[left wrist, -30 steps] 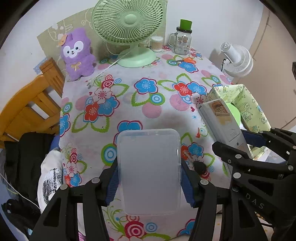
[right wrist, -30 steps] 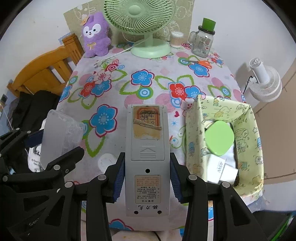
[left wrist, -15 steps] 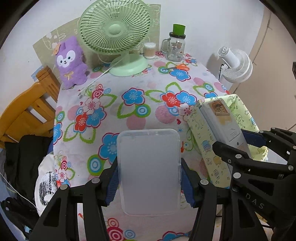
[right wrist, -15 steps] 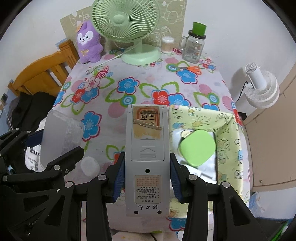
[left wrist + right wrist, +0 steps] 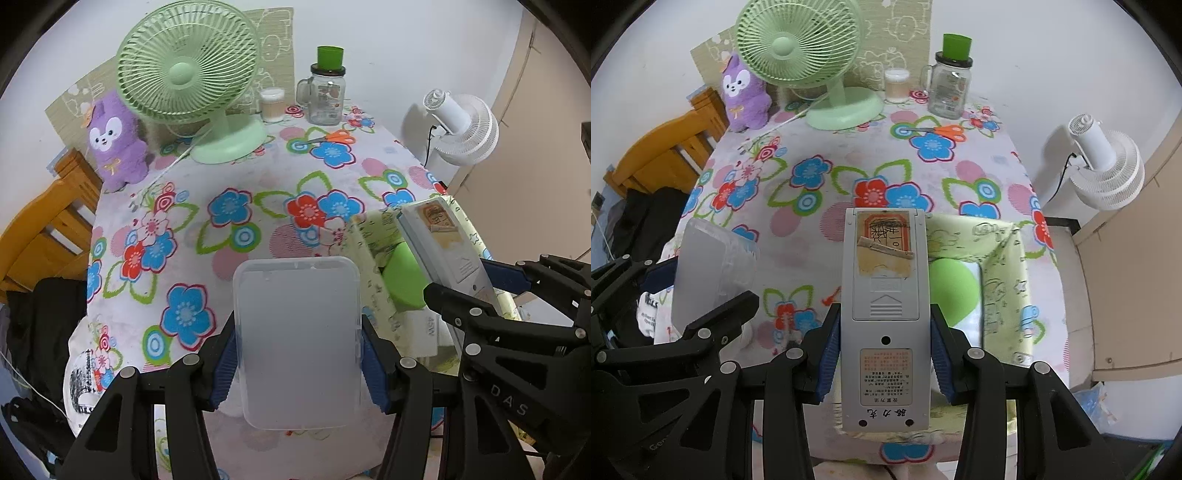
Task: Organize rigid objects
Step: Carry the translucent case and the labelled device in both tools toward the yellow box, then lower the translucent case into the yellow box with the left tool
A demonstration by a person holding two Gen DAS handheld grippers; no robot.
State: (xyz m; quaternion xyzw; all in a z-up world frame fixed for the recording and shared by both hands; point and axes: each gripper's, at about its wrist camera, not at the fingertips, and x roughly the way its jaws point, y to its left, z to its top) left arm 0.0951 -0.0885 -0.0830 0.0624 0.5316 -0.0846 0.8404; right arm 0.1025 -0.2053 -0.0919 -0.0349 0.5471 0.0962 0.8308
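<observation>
Your left gripper (image 5: 297, 363) clamps the plastic case (image 5: 297, 343): light, slick, flexes. Your right gripper (image 5: 884, 354) clamps the remote (image 5: 884, 314): stiff; hold mid-body.

Both wrist views high, facing the shared table (image 5: 258, 192)

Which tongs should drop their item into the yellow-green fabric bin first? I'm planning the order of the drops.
The right tongs, probably. Their grey remote already hangs partly over the fabric bin, beside the green lid. The left tongs hold the clear plastic case over the tablecloth, left of the bin.
</observation>
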